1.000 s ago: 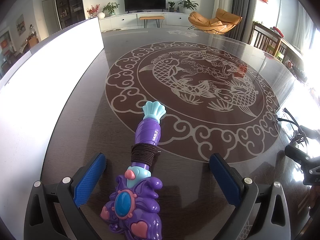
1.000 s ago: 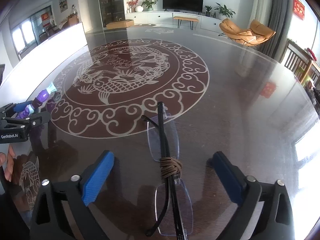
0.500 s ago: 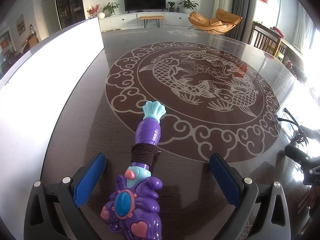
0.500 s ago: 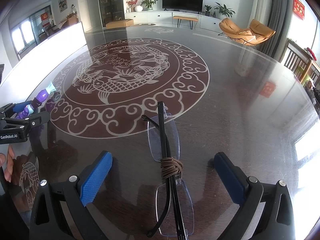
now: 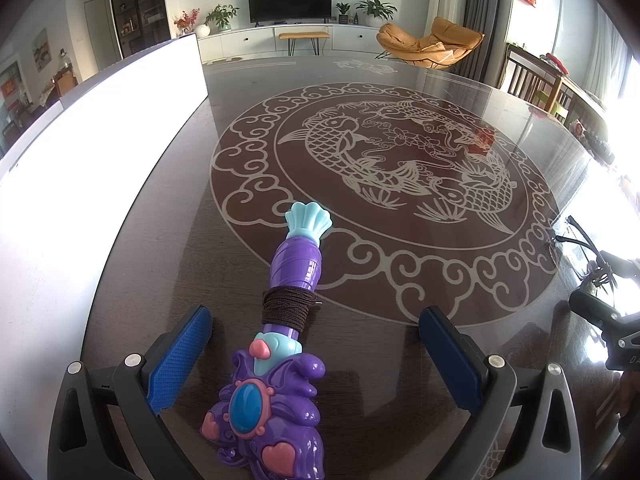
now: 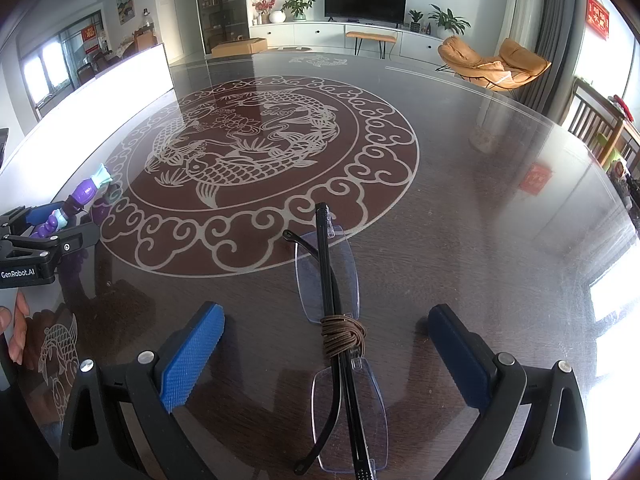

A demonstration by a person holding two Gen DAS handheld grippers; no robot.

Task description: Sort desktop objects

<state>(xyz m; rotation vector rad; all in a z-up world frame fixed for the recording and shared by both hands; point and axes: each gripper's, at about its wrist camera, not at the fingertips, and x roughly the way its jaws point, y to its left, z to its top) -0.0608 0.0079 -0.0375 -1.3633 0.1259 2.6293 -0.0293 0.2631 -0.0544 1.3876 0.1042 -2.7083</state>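
1. The purple toy wand (image 5: 276, 364) lies flat on the dark glass table (image 5: 400, 360); its ornate head runs off the bottom edge of the left wrist view, so the lowest part is cut off. A dark cord (image 5: 286, 308) is wound around its shaft, and its teal shell tip points toward the fish medallion (image 5: 400, 160).
2. The left gripper (image 5: 316, 340) sits with jaws spread wide on either side of the wand, blue pads clear of it.
3. In the right wrist view the wand is largely hidden behind the left gripper's black body; only the purple shaft and teal end show.
4. The folded rimless glasses (image 6: 340, 340) lie on the table between the right gripper's fingers, with a brown cord (image 6: 342, 334) bound around the arms. The near lens and arm tips reach the bottom of the frame, and the clear lenses are hard to trace against the reflections.
5. The right gripper (image 6: 326, 344) is wide open, neither pad touching the glasses.
6. A hand shows only as a few fingers at the left edge of the right wrist view, probably gripping the left tool.
7. A bright white panel (image 5: 80, 160) stands along the table's left side, overexposed. An orange chair (image 6: 496, 64) and a television (image 6: 365, 2) stand well beyond the table.
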